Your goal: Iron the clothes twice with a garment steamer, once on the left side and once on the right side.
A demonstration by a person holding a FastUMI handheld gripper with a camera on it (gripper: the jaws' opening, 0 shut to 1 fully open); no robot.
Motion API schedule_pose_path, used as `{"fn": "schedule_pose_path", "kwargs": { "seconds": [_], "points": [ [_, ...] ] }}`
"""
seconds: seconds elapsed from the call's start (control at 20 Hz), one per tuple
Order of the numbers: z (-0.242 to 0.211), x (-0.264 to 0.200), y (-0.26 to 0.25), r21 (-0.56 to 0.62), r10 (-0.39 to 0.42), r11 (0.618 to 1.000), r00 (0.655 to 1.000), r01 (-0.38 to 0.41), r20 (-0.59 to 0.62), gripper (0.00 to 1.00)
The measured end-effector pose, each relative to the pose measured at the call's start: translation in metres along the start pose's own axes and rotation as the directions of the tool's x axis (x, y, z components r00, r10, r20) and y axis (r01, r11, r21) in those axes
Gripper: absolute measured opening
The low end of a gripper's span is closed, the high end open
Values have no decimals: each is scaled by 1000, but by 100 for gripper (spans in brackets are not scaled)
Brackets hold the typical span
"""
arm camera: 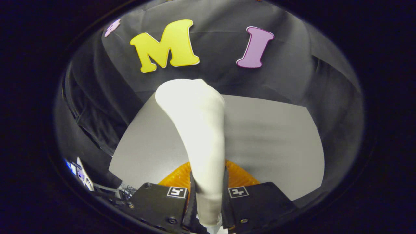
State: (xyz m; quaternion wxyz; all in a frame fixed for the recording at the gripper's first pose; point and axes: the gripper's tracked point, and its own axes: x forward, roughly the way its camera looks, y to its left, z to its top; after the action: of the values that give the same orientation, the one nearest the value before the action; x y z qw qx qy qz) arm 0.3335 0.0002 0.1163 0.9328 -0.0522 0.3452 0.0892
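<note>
You are working in a recording booth, not a home: black cloth wall (286,81) hangs draped behind a bare grey tabletop (273,136), and cables with small equipment (81,174) sit off beside the table's near corner.

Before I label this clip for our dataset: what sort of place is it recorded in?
Probably a staged recording booth, not a home: black cloth wall, a bare grey tabletop, and the gripper shut on a white steamer.
</note>
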Motion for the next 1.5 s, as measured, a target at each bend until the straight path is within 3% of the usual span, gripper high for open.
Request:
{"fn": "schedule_pose_path", "kwargs": {
  "seconds": [0.6, 1.5],
  "points": [
    [-8, -53, 33, 68, 61, 995, 989, -70, 131, 33],
    [-31, -133, 167, 155, -179, 978, 938, 138, 298, 33]
  ]
}}
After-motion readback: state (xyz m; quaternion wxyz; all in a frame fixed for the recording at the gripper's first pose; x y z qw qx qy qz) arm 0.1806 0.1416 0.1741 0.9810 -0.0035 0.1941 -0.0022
